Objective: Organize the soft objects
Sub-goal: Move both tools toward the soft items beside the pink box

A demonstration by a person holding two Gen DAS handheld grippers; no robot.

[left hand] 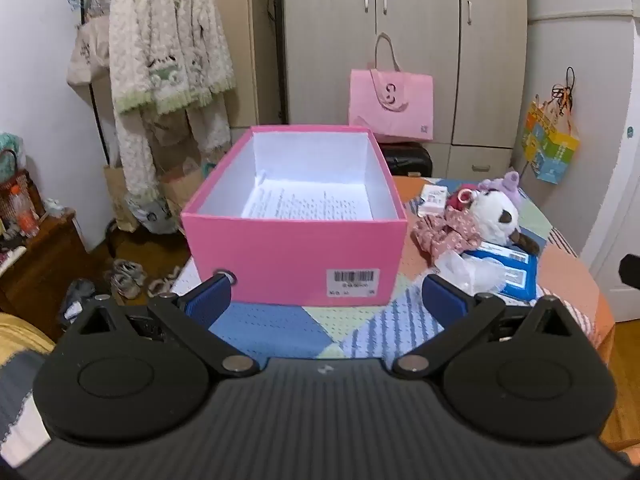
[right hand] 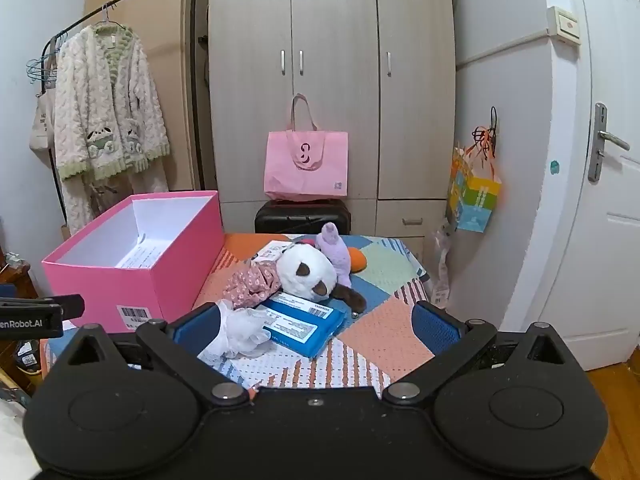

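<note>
An open pink box (left hand: 292, 256) with a printed sheet inside stands on the patchwork-covered table; it also shows in the right wrist view (right hand: 132, 276). Right of it lies a pile: a white panda plush (right hand: 306, 270), a purple plush (right hand: 334, 252), a floral pink cloth (right hand: 252, 282), a white sheer cloth (right hand: 240, 334) and a blue wipes pack (right hand: 302, 326). The same pile shows in the left wrist view, with the panda (left hand: 494, 214). My left gripper (left hand: 326, 300) is open just in front of the box. My right gripper (right hand: 316, 326) is open in front of the pile.
A pink tote bag (right hand: 306, 168) sits on a black suitcase (right hand: 302, 216) behind the table, before a wardrobe. A fleecy robe (right hand: 106, 116) hangs on a rack at left. A colourful bag (right hand: 474, 196) hangs by the white door at right. An orange item (right hand: 357, 259) lies behind the plush.
</note>
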